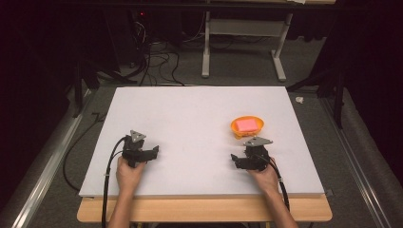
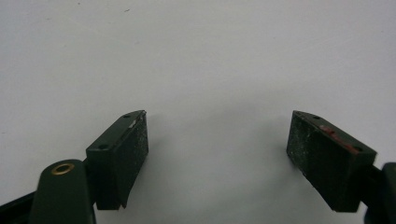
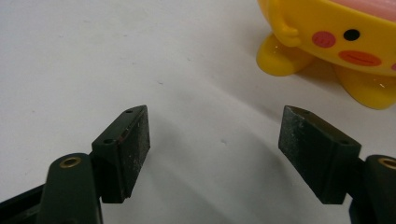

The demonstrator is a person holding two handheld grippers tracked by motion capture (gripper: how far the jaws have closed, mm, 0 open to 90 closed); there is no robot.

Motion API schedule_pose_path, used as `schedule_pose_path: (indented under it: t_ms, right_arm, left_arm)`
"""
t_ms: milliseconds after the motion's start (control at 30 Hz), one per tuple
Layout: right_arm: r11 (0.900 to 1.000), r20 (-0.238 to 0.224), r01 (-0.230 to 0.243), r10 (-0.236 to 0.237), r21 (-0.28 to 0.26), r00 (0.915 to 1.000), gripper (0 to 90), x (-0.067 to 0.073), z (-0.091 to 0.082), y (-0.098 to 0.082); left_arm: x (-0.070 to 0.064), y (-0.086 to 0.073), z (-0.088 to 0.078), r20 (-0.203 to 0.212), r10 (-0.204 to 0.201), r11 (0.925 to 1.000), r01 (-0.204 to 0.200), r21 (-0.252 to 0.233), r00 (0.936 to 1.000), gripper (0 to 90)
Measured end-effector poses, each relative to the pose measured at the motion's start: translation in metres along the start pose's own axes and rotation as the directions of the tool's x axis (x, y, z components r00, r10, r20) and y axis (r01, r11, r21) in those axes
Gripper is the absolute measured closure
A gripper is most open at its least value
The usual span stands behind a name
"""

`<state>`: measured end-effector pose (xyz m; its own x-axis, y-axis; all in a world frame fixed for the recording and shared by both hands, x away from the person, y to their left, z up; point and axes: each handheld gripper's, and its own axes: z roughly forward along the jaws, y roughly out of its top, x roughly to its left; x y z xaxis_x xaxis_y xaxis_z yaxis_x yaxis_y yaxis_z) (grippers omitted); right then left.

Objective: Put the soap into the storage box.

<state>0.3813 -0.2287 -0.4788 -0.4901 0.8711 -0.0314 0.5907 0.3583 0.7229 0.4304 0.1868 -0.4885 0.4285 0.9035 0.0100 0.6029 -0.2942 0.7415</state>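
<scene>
The yellow bowl point(image 1: 247, 127) holding a pink block point(image 1: 246, 125) sits on the white desk point(image 1: 190, 118) just beyond the right gripper point(image 1: 240, 160). The right gripper view reveals its painted face and stubby feet turned toward that gripper. Both the right and the left gripper point(image 1: 153, 154) rest with jaws spread wide — empty.

In the right gripper view the yellow bowl point(image 3: 327, 42) is cut off by the top and right edges, so that only its front wall, two stubby feet and part of a painted face are seen; the pink block point(image 3: 373, 7) inside it is reduced to a sliver at the top edge. In the high view the pink block's material cannot be told at that size; the forearms are cut by the bottom edge; the jaws of the left gripper point(image 1: 153, 153) and right gripper point(image 1: 235, 160) are too small there for their gap to be judged; the room beyond the table point(image 1: 190, 114) is lost in darkness.
</scene>
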Motion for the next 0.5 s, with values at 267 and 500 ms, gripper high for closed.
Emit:
schedule_pose_path:
  t_ms: [267, 500]
  right_arm:
    - [1.0, 0.001, 0.012, -0.012, 0.01, 0.9999, 25.0, 0.001, 0.0032, -0.0019]
    - [1.0, -0.017, -0.008, 0.009, 0.013, 0.9998, 24.4, -0.002, 0.0044, -0.0024]
  left_arm:
    - [-0.0002, 0.0, -0.0001, -0.001, 0.002, 1.0, -0.002, 0.0, 1.0, 21.2]
    - [0.0003, 0.0, 0.0001, 0.0, -0.003, 1.0, 0.003, 0.0, 1.0, 20.7]
